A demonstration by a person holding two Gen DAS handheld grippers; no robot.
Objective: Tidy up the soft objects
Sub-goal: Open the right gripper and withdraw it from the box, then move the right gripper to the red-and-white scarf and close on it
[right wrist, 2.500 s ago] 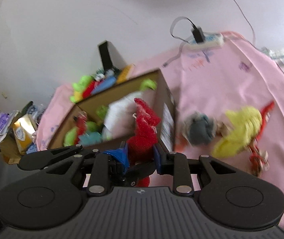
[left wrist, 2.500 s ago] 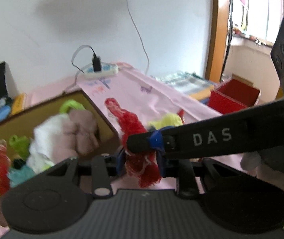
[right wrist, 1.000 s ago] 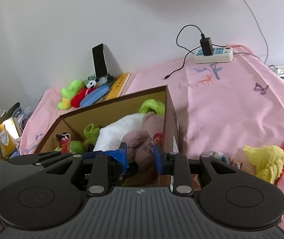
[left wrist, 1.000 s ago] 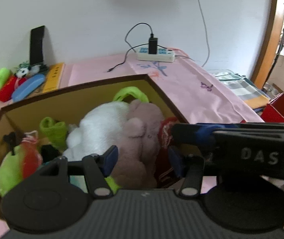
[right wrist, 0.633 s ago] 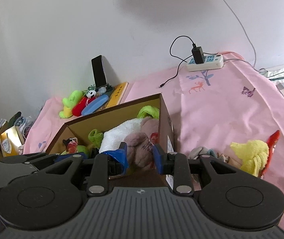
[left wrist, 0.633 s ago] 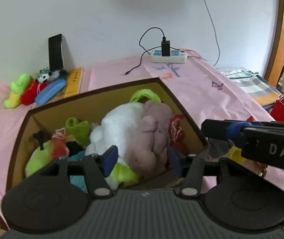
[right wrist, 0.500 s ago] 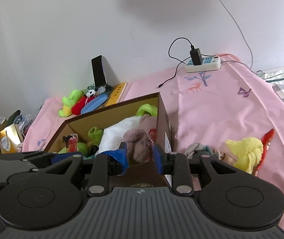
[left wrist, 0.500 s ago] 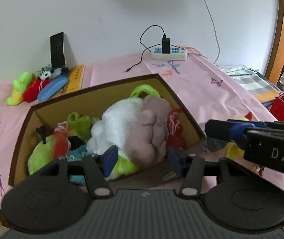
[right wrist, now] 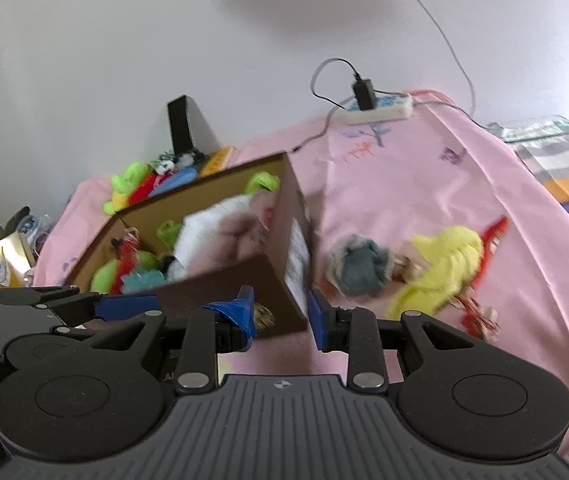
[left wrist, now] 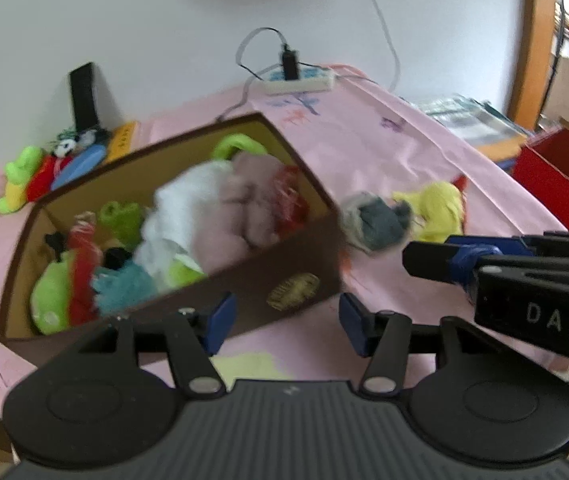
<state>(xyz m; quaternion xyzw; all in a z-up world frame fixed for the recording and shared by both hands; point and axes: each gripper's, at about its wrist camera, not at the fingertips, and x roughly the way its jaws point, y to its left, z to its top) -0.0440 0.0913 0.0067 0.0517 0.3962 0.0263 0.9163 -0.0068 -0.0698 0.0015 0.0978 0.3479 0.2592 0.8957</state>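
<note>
A brown cardboard box (left wrist: pixel 284 276) (right wrist: pixel 220 280) on the pink cloth holds several soft toys: a white one (left wrist: pixel 180 216), a pinkish-brown one (left wrist: pixel 244 208), a red one (left wrist: pixel 292 196), green and teal ones. A grey soft toy (left wrist: pixel 376 224) (right wrist: pixel 360 264) and a yellow one (left wrist: pixel 440 208) (right wrist: pixel 448 264) lie on the cloth right of the box. My left gripper (left wrist: pixel 284 322) is open and empty, in front of the box. My right gripper (right wrist: pixel 280 312) is open and empty at the box's near right corner; its arm shows in the left wrist view (left wrist: pixel 524 280).
A power strip (right wrist: pixel 380 110) with a plugged charger lies at the back by the wall. A black phone (right wrist: pixel 180 124) stands behind small toys (right wrist: pixel 148 184) left of the box. A red box (left wrist: pixel 556 176) stands at the right. Clutter (right wrist: pixel 0 256) lies beyond the left edge.
The red toy went from my grippers into the box. Both grippers are now open and have pulled back and turned right, so the loose grey and yellow toys show.
</note>
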